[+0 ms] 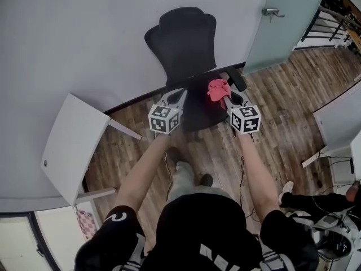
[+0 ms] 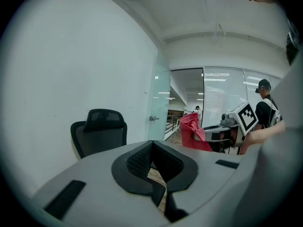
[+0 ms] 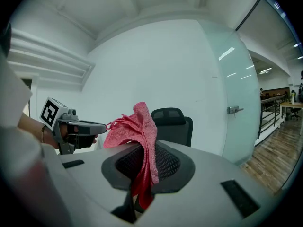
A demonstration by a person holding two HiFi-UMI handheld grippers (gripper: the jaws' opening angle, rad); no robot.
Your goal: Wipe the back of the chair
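My right gripper (image 1: 228, 100) is clamped on the red cloth (image 1: 217, 88). My left gripper (image 1: 178, 95) is closed on nothing. The chair back (image 1: 183, 38) stands upright against the far wall, beyond and slightly left of the cloth.

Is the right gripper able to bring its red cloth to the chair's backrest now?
Probably yes: the right gripper holds the red cloth and faces the backrest straight ahead, with nothing visible between them.
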